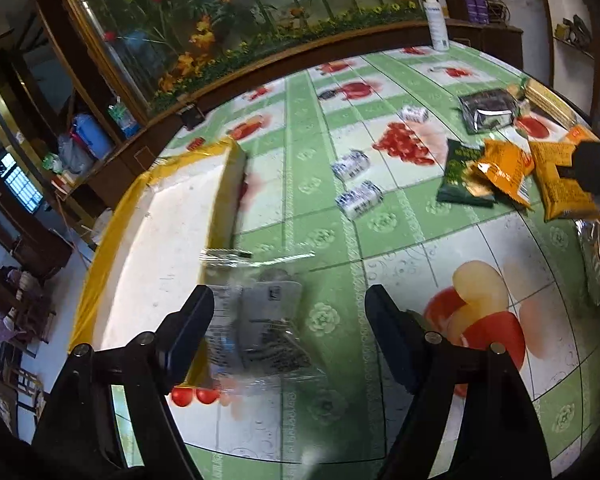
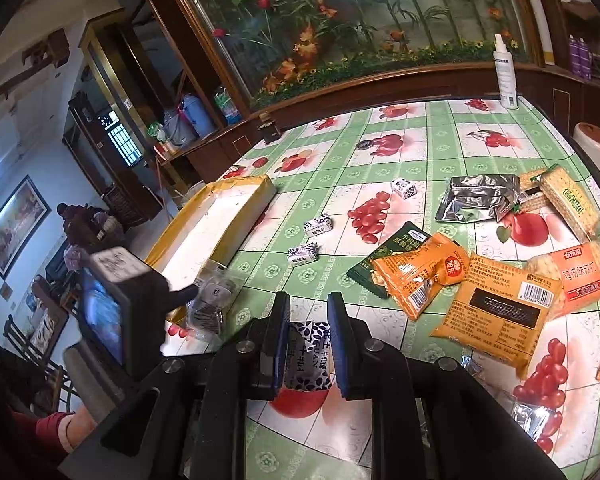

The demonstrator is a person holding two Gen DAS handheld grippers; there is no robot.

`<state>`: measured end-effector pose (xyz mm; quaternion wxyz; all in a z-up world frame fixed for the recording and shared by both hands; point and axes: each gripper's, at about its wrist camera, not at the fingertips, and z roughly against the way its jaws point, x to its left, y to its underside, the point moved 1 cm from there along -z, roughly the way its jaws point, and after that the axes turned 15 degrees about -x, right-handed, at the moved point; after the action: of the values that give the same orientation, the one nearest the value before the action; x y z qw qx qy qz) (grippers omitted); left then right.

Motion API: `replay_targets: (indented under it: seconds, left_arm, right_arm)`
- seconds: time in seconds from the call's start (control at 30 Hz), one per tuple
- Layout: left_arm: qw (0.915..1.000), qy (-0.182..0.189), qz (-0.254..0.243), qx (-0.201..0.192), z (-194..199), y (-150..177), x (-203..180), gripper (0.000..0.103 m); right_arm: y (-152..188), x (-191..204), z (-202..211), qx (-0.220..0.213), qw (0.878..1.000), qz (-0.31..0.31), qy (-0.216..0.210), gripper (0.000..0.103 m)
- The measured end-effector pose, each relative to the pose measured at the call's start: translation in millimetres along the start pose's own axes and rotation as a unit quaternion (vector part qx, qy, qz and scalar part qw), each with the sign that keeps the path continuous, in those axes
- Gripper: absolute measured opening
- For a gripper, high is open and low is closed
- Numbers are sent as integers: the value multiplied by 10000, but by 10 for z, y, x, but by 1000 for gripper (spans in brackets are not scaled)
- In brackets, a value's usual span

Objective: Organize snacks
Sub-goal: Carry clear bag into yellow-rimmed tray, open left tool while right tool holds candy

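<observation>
Left wrist: left gripper jaws spread wide, nothing pinched. A clear-wrapped packet, motion-blurred, sits between the fingers, closer to the left-hand one; can't tell if it touches. Yellow-rimmed tray ahead-left of the tool, white floor bare in the visible part. Three small white-and-navy candy packs lie ahead and slightly right on the green fruit-print tablecloth. Farther right: dark green pack, orange snack bags, silver foil pouch. White spray bottle at the far edge.

Right wrist: right gripper jaws pressed onto a white candy pack with navy print, held between the blue pads. Left gripper's body and camera block sit to the tool's left, over the tray's near corner, clear packet under its fingers. Two loose candy packs ahead-left, one farther ahead. Orange bags, cracker packs and foil pouch to the right.
</observation>
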<state>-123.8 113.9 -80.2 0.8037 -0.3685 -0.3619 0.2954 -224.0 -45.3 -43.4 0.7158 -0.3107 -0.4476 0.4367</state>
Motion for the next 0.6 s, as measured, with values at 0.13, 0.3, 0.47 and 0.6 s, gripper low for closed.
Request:
replay_targets:
  seconds: [0.13, 0.3, 0.47, 0.6]
  left_arm:
    - [9977, 191, 423, 485, -106, 102, 109, 79]
    - [9923, 377, 781, 890, -318, 259, 83, 76]
    - [9859, 936, 1070, 879, -420, 174, 63, 49]
    - [9780, 1217, 1451, 881, -443, 139, 259, 40]
  right_arm:
    - [7, 9, -25, 57, 10000, 18, 2, 20]
    - [15, 61, -80, 91, 9999, 43, -37, 20]
    - [14, 108, -122, 157, 9998, 87, -37, 20]
    - [21, 155, -135, 165, 9998, 93, -59, 20]
